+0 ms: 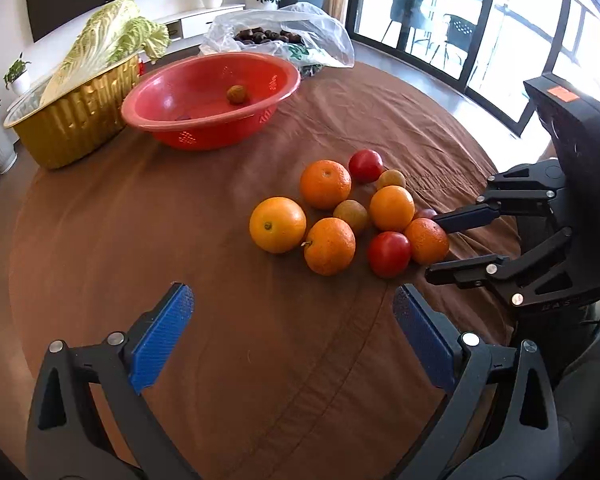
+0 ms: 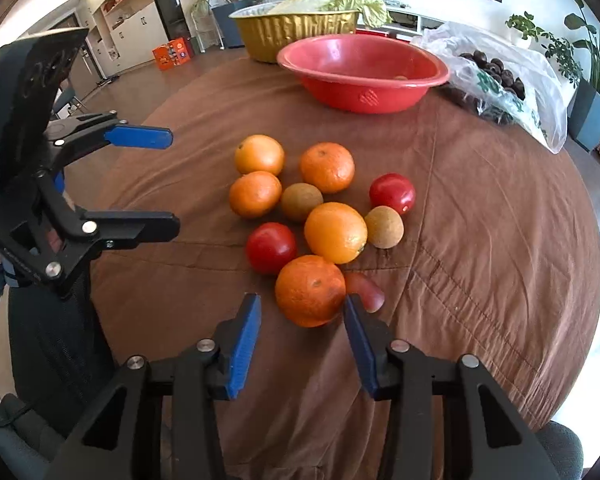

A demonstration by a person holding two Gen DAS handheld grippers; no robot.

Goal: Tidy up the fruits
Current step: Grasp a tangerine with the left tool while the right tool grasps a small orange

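We have the fruit heaped mid-worktop [image 1: 220, 380], short of the red basin [image 1: 212, 98] (one small fruit already sits inside). Our right gripper [image 2: 302, 312] straddles the nearest orange [image 2: 310, 290], fingers [image 2: 246, 336] part-open, not yet pressing. Our left gripper [image 1: 292, 312] hovers wide open, holding nothing.

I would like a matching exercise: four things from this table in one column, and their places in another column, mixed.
1. napa cabbage
2. small brown fruit
3. chestnuts
4. oranges

a. on the brown cloth
b. in the plastic bag
c. in the gold foil tray
d. in the red basin

Pairs: 1-c, 2-d, 3-b, 4-a
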